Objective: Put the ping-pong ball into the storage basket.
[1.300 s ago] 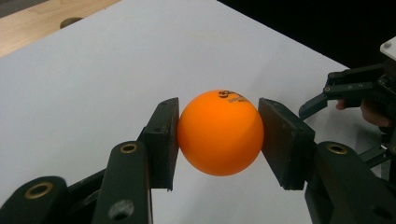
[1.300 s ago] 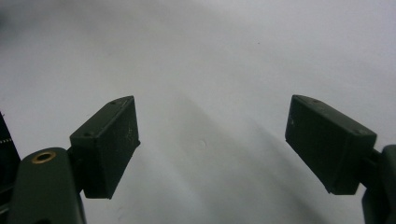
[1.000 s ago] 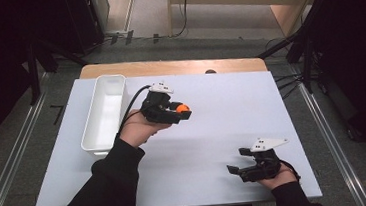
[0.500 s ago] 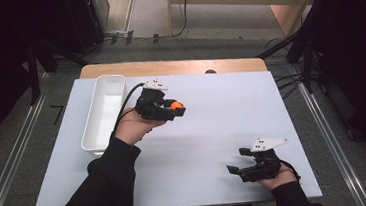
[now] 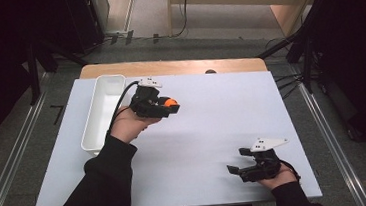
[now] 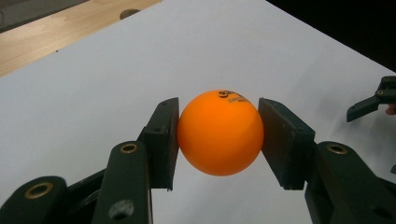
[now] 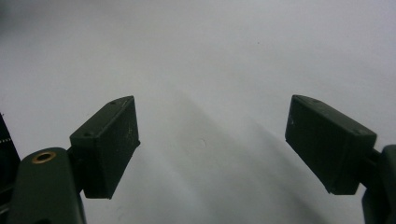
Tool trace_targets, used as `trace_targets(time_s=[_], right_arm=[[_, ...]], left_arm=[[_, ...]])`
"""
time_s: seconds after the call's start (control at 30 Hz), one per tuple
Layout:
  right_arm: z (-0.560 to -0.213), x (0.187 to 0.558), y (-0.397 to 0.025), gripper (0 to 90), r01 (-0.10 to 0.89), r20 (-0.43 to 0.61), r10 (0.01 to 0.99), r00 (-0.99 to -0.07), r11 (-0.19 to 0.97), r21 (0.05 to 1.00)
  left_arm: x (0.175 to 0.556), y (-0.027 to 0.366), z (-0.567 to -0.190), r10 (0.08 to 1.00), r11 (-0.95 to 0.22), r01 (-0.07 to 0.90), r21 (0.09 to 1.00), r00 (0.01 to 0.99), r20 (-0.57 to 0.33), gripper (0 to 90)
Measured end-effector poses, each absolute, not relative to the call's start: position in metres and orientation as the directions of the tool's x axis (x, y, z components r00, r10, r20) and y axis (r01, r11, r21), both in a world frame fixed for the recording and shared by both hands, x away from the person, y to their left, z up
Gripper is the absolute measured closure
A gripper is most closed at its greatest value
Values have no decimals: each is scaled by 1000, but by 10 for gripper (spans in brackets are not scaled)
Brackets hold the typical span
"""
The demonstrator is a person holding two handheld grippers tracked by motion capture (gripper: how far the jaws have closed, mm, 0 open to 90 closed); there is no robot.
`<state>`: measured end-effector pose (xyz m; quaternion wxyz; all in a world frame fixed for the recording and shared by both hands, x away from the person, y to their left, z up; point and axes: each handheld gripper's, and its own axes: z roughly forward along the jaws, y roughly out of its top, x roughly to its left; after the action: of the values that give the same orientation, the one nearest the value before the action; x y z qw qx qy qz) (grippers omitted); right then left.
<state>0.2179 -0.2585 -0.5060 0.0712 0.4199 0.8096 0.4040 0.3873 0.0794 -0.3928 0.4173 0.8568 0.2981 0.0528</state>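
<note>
Gripping an orange ball (image 6: 220,132) between its two black jaws, our left gripper (image 5: 164,107) sat over the far left part of the white table (image 5: 213,125), just to the right of the white tray (image 5: 102,112). In the left gripper view we saw both pads pressed against the ball's sides, one on each flank, with a small dark printed mark near the ball's top. The ball hung clear of the table surface there, a bare stretch of white showing below and behind it. In the high view the ball (image 5: 170,103) showed as an orange spot at the gripper's front end, pointing to the right, while our left hand (image 5: 129,125) wrapped the gripper's body and a black cable curved back from it past the tray's near wall.

Our right gripper (image 5: 238,169) rested low at the near right part of the table, well apart from the ball, with our right hand (image 5: 278,177) behind it. Its jaws stood wide apart with nothing between them; the right gripper view showed plain white table in the gap. A wooden strip (image 5: 173,67) ran along the table's far edge.
</note>
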Motion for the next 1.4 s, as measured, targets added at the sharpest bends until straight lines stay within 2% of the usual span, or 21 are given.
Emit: trace_targets(time_s=[0.57,1.4], right_arm=[[-506,218,-259,159,623,226,737,-637,320,714],[-506,218,-259,159,623,225,737,-638,321,713]], left_arm=[[395,97,-389,618,-437,495,751,772,-150,510],[406,120,-387,656,-401,525,750,736,-165,510]])
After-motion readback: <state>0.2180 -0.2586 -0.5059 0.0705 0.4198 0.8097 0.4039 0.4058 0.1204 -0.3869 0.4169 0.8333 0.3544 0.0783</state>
